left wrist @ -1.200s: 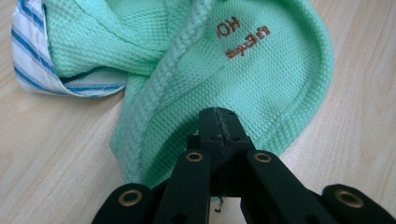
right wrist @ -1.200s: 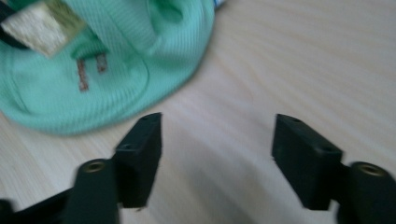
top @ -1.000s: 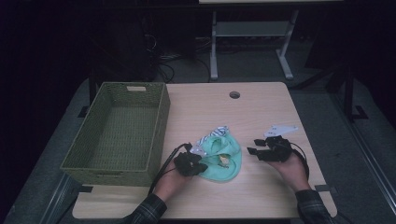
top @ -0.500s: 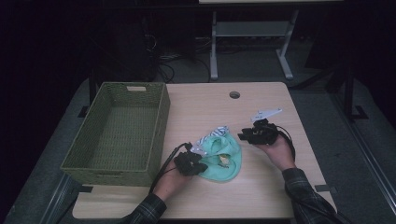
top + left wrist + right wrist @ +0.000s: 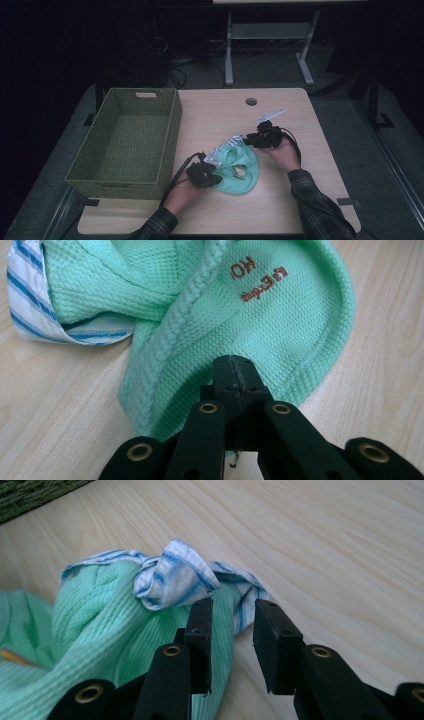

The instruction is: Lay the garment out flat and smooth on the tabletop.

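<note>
Left gripper (image 5: 234, 371) clamped on the green garment (image 5: 210, 315); right gripper (image 5: 231, 622), jaws closing but unclenched, straddles its striped edge (image 5: 175, 580); basket (image 5: 125, 140) unfilled, packing not begun

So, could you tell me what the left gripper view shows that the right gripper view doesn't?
The left gripper view alone shows brown embroidered lettering on the mint green garment and the left gripper with its jaws shut on the garment's rim. The right gripper view alone shows a corner of the woven basket and the right gripper, whose jaws have just been closing and stand apart around the garment's edge, not yet pressing it. Both show the green garment, its blue-and-white striped lining and the wooden table.
</note>
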`<action>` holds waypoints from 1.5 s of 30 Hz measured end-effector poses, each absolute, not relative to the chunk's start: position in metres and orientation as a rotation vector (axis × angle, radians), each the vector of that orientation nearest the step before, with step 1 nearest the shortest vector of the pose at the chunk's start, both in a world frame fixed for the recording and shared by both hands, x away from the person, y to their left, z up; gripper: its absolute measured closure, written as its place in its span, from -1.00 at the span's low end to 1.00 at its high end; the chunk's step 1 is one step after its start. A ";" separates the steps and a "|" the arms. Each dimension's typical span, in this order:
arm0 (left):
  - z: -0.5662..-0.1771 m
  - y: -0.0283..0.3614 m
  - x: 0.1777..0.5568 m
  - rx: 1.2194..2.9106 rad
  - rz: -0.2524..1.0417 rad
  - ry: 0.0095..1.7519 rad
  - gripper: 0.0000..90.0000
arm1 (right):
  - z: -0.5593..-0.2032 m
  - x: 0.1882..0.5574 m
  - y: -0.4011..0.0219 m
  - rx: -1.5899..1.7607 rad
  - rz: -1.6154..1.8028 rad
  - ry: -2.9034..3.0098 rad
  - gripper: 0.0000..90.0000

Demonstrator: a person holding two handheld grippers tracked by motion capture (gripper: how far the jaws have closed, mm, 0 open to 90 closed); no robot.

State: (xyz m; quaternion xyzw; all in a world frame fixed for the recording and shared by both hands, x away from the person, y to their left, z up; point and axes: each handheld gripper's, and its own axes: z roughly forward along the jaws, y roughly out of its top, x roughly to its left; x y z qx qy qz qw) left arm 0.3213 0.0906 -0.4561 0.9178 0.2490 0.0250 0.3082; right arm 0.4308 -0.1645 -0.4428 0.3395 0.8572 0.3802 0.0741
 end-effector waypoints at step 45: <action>-0.456 0.089 0.320 2.410 0.063 0.686 0.99 | -0.456 0.444 -0.221 1.217 1.026 2.455 0.97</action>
